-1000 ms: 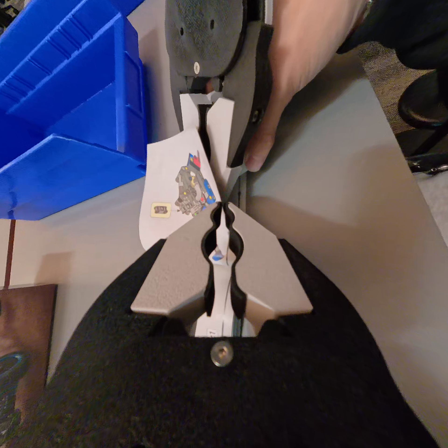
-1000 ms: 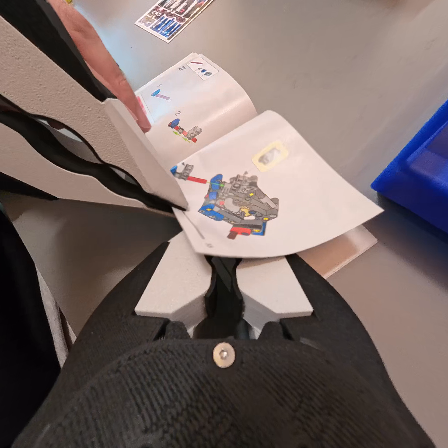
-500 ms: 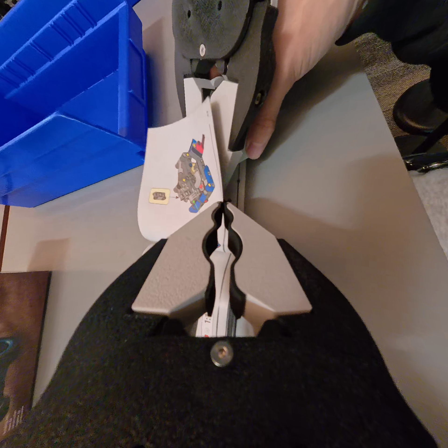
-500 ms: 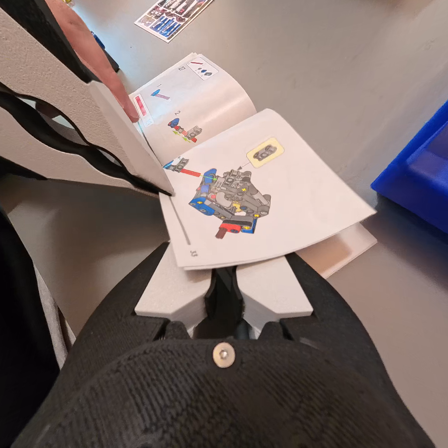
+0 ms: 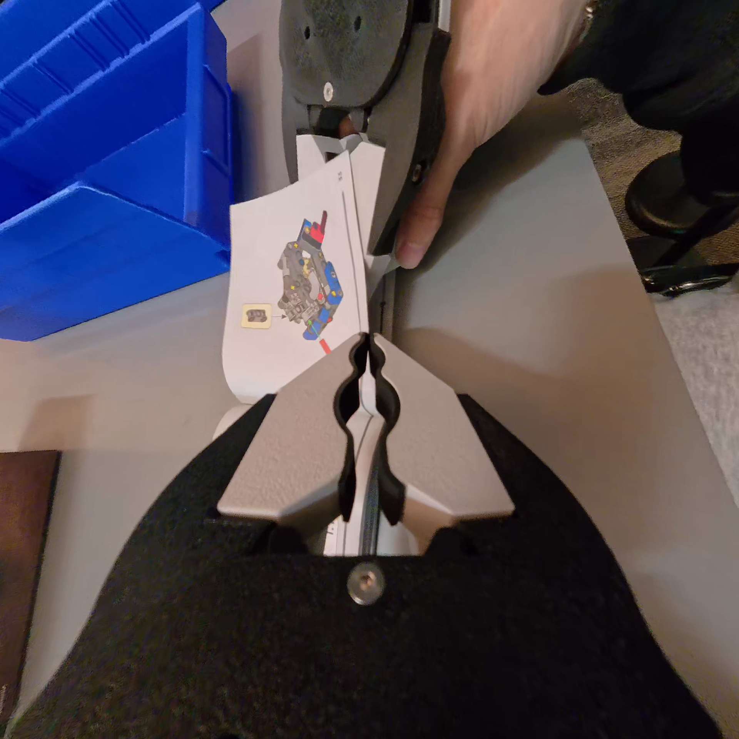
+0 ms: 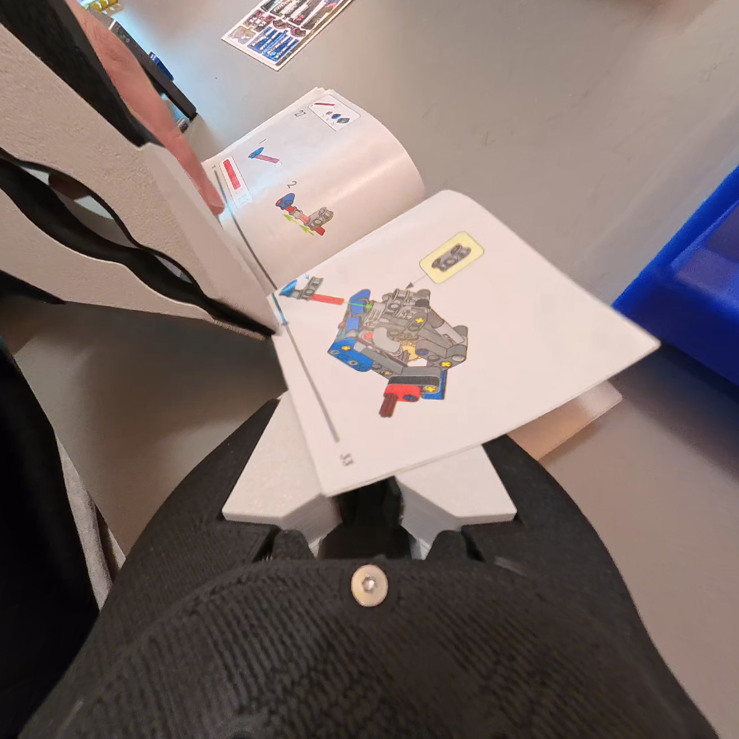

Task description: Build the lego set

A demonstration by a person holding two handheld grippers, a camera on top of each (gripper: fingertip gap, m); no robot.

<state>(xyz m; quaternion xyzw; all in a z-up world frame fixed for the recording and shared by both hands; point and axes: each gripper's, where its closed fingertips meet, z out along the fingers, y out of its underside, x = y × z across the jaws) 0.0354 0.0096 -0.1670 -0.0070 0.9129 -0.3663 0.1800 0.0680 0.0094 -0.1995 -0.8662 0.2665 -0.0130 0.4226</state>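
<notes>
The open instruction booklet (image 6: 520,320) lies on the grey table (image 6: 520,120); its right page shows a grey and blue model. My left gripper (image 5: 368,338) is shut, its tips down on the booklet's fold; it also shows in the right wrist view (image 6: 274,330). My right gripper (image 5: 344,146) sits under the right-hand pages. Its fingers (image 6: 272,472) stand close together, and the pages hide the tips. The page (image 5: 280,248) rests across them. No loose bricks are in reach of either gripper.
Blue bins (image 5: 104,180) stand beside the booklet, also in the right wrist view (image 6: 688,288). A sticker sheet (image 6: 288,32) lies at the far side. A hand (image 5: 480,120) holds the right gripper. A brown board (image 5: 24,560) lies near left. The table edge and a chair base (image 5: 680,208) are beyond. The gap from one gripper's tips to the other's is roughly 5 centimetres.
The lifted right page has come down flatter over the right gripper's fingers, showing more of its drawing. The left gripper stays shut at the fold.
</notes>
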